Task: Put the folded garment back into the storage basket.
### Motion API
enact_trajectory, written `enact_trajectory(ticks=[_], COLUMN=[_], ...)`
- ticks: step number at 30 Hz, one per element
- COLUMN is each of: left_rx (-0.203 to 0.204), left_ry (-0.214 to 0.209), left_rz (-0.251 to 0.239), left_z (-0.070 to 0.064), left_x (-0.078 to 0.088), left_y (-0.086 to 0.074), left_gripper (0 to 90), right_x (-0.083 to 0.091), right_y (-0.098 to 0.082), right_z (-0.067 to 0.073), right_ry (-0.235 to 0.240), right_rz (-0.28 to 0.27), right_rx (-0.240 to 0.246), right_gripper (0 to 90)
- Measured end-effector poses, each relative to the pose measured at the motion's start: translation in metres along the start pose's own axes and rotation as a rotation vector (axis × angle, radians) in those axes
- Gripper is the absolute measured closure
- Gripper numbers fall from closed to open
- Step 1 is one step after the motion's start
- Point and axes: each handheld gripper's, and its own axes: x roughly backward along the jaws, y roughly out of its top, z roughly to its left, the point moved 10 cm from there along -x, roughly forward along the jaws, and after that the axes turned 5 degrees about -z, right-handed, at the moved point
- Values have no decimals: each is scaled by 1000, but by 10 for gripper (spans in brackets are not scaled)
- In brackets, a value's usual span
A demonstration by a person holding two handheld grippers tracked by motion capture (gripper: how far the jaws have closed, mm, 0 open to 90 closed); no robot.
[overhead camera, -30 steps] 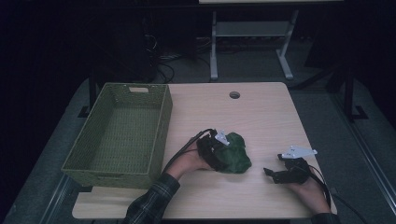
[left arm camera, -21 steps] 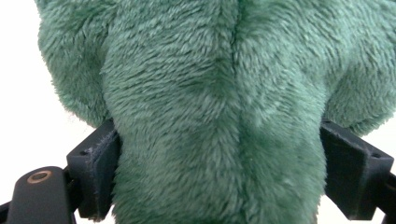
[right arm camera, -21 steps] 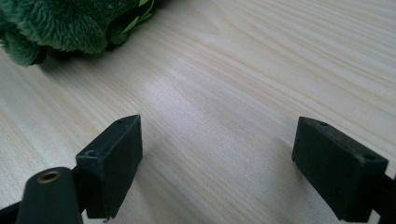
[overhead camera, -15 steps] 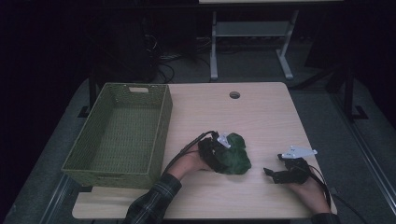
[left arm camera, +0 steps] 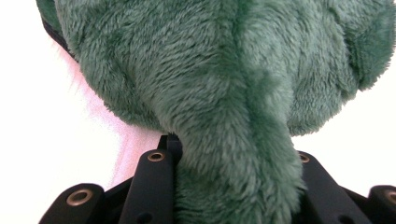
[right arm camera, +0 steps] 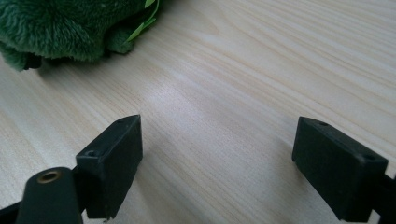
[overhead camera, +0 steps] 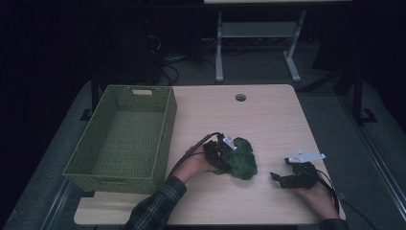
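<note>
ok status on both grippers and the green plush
Left gripper just closed on green plush. Right gripper open, over bare table. Nothing in the way.

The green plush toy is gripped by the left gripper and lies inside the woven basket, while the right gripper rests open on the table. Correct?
Not quite. The green plush toy lies on the table, right of the woven basket, as the high view shows. The left gripper does grip it, its jaws having just closed on the fur, and the right gripper rests open on the table.

Your left sleeve (overhead camera: 155,206): dark plaid, cuffed at the wrist. Black two-jaw left gripper (overhead camera: 224,154) carries a pale grey three-cornered plate and trailing black cable. Matching black right gripper (overhead camera: 277,178): blocky square pads, brass-ringed screw holes, same grey plate.
</note>
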Motion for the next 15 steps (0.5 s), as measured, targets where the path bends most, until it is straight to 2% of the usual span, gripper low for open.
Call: enact_trajectory(ticks=[7,11,13,15], left_rx=[24,41,50,46], left_ry=[0,21,34,35], left_rz=[9,3,-5,-6], left_z=[0,1,1,1], left_x=[7,18,30,33], left_y=[3,6,11,12], left_gripper=[670,670,669,668], right_x=[0,-1,-1,-2], right_y=[0,0,-1,-1], right_z=[-1,-1,-2,-4], right_ry=[-7,-10,-15,-24], right_rz=[4,5,10,18], right_rx=[-4,-4,-8,-16], right_gripper=[131,124,88,58])
